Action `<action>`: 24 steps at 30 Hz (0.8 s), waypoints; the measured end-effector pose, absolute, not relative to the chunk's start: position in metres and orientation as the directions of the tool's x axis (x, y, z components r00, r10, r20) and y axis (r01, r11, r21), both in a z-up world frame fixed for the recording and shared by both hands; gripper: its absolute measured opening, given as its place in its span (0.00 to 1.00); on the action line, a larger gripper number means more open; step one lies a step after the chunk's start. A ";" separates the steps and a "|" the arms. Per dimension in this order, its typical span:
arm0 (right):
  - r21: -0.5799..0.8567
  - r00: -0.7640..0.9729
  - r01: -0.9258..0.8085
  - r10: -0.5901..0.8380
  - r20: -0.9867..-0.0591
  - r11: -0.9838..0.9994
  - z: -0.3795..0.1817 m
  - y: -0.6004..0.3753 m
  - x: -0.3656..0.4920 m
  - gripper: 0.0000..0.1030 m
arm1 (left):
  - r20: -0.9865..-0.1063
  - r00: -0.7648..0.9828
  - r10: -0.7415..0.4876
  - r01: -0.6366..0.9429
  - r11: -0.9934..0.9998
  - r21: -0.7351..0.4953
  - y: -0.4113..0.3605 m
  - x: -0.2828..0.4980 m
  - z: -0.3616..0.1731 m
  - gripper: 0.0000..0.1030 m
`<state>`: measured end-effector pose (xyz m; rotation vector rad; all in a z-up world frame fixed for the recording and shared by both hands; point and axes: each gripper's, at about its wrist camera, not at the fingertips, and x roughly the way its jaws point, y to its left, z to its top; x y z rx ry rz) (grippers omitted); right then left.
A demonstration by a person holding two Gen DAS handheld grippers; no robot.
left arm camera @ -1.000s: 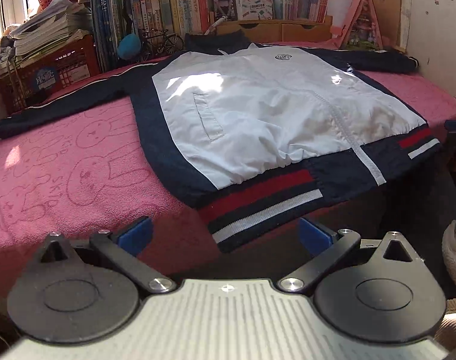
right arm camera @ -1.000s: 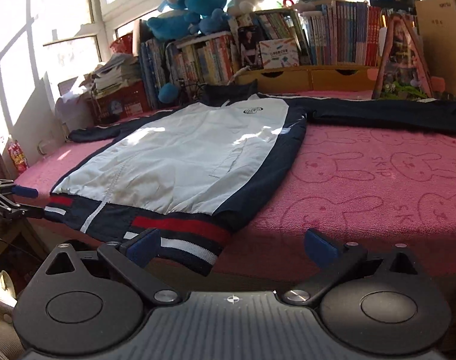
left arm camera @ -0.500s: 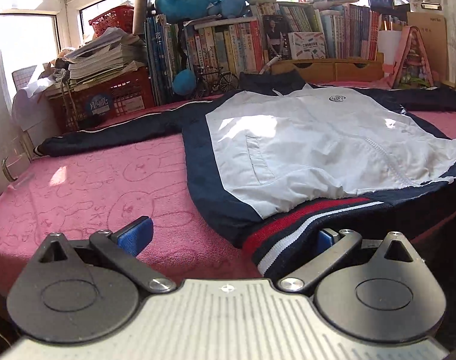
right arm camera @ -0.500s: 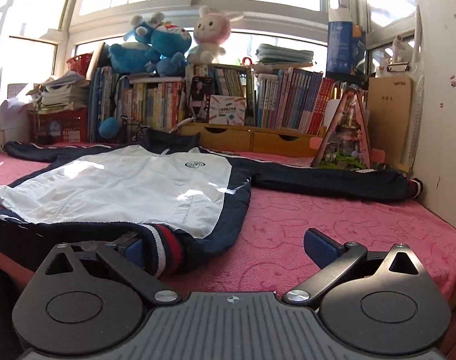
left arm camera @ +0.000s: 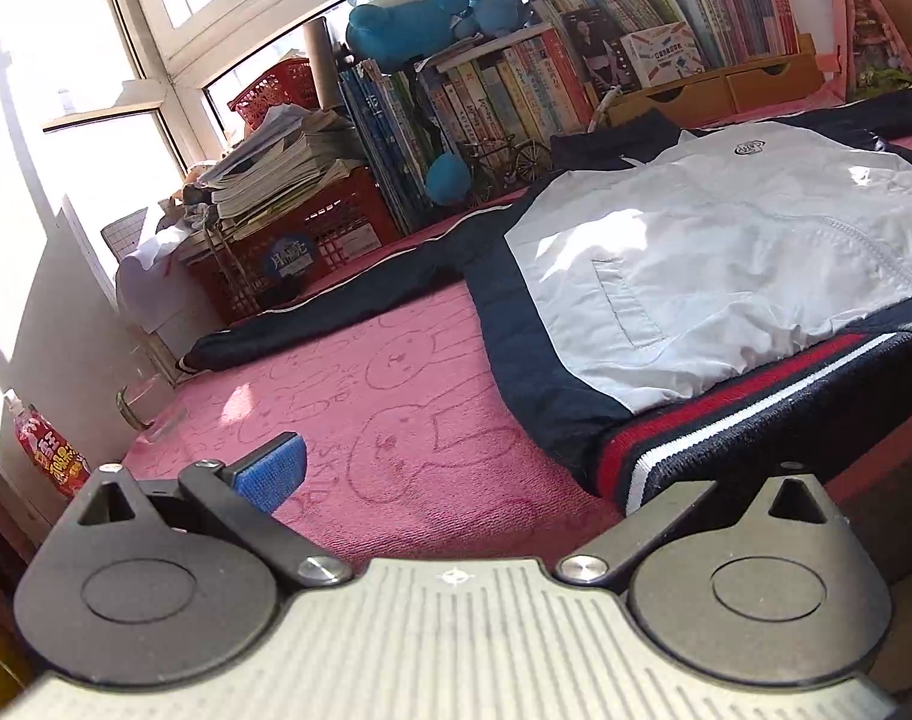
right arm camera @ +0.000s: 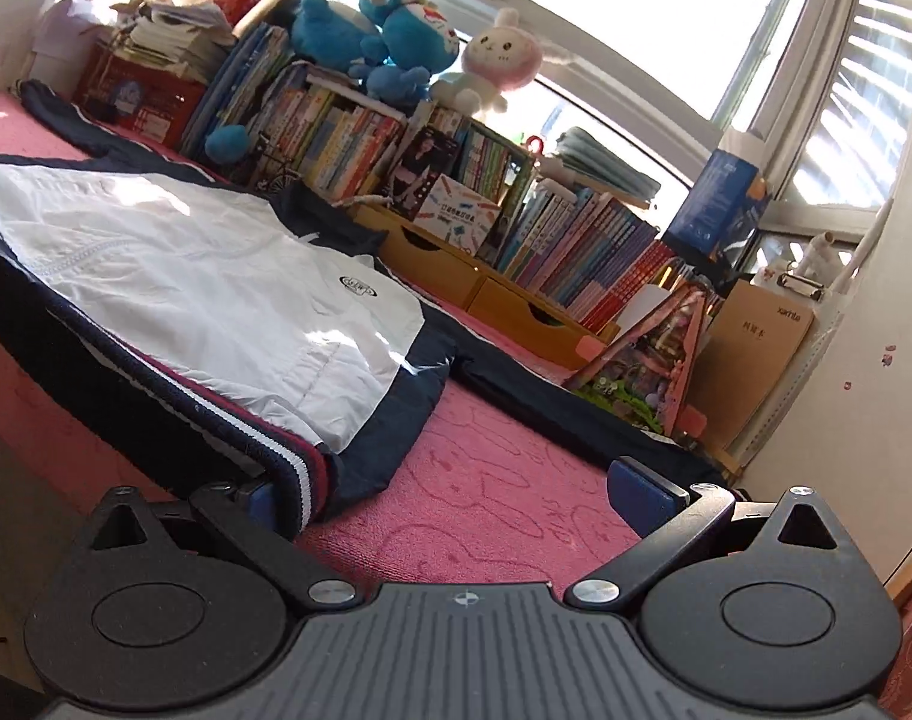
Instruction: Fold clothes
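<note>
The left hand-held gripper is wide open at the hem corner of the jacket; its right finger is hidden under the striped hem, and nothing is clamped yet. The right hand-held gripper is also wide open, its left finger just beside the other hem corner. The jacket lies flat, front up, on the pink cover. It seems the first fold is being prepared; next, both must close on the hem.
</note>
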<state>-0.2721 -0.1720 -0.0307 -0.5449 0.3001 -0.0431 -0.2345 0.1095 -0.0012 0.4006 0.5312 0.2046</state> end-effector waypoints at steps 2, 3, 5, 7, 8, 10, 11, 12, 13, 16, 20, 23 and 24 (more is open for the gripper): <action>-0.536 0.957 -0.033 -0.128 -0.260 0.843 -0.028 -0.172 -0.280 1.00 | -0.439 0.853 0.283 -0.069 0.894 0.442 0.106 -0.239 0.003 1.00; -0.536 0.956 -0.031 -0.132 -0.262 0.844 -0.027 -0.173 -0.281 1.00 | -0.438 0.854 0.282 -0.055 0.885 0.463 0.104 -0.239 0.003 1.00; -0.526 0.951 -0.041 -0.129 -0.282 0.850 -0.030 -0.178 -0.279 1.00 | -0.455 0.845 0.279 -0.035 0.880 0.475 0.103 -0.237 -0.005 1.00; -0.527 0.942 -0.065 -0.123 -0.313 0.847 -0.037 -0.179 -0.277 1.00 | -0.474 0.836 0.277 -0.017 0.876 0.482 0.103 -0.235 -0.012 1.00; -0.533 0.938 -0.075 -0.121 -0.324 0.843 -0.040 -0.179 -0.276 1.00 | -0.484 0.830 0.276 -0.016 0.880 0.474 0.104 -0.234 -0.015 1.00; -0.544 0.938 -0.085 -0.117 -0.327 0.835 -0.044 -0.177 -0.277 1.00 | -0.494 0.826 0.272 -0.014 0.886 0.464 0.103 -0.235 -0.018 1.00; -0.549 0.938 -0.089 -0.115 -0.327 0.831 -0.045 -0.176 -0.279 1.00 | -0.493 0.829 0.265 -0.006 0.885 0.466 0.102 -0.236 -0.018 1.00; -0.550 0.939 -0.094 -0.110 -0.326 0.830 -0.046 -0.176 -0.279 1.00 | -0.492 0.831 0.258 0.003 0.883 0.469 0.101 -0.238 -0.019 1.00; -0.543 0.939 -0.109 -0.093 -0.332 0.833 -0.045 -0.177 -0.280 1.00 | -0.493 0.833 0.250 0.017 0.880 0.475 0.100 -0.239 -0.019 1.00; -0.512 0.929 -0.200 -0.005 -0.371 0.836 -0.044 -0.179 -0.285 1.00 | -0.500 0.834 0.232 0.053 0.869 0.492 0.097 -0.243 -0.020 1.00; -0.326 0.791 -0.435 0.184 -0.584 0.839 -0.028 -0.196 -0.283 1.00 | -0.560 0.818 0.127 0.135 0.905 0.403 0.108 -0.250 -0.010 1.00; -0.049 0.577 -0.572 0.360 -0.733 0.818 -0.015 -0.208 -0.276 1.00 | -0.617 0.787 0.005 0.220 0.932 0.288 0.121 -0.256 0.000 1.00; 0.059 0.512 -0.594 0.434 -0.742 0.802 -0.013 -0.207 -0.274 1.00 | -0.633 0.773 -0.036 0.247 0.936 0.249 0.125 -0.258 0.003 1.00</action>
